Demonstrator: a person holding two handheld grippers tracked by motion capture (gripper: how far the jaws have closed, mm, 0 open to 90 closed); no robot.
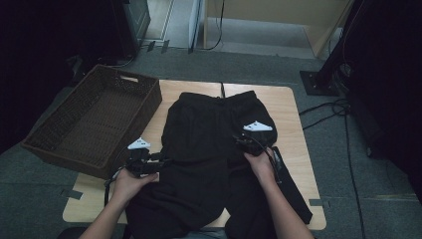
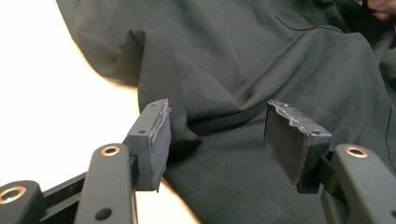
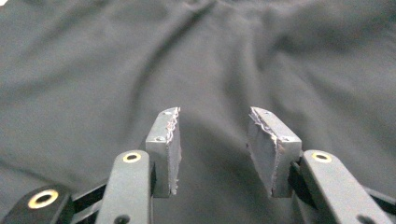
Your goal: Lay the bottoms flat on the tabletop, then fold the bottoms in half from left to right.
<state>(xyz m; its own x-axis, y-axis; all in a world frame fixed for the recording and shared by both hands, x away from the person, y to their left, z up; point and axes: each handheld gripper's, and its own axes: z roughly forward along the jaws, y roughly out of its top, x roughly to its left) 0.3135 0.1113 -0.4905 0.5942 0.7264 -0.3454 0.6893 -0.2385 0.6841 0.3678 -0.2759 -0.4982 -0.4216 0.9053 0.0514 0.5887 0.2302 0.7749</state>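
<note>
Black trousers lie spread on the bench beside the basket; left gripper and right gripper, jaws apart and empty, must next pinch cloth for folding.

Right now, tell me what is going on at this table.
A person works on a pair of black fabric trousers spread over a light wooden table, holding a gripper in each hand. The left gripper sits at the trousers' left edge, fingers apart around a fold without pinching it. The right gripper is over the cloth, also open. A brown woven basket stands at the table's left.
</note>
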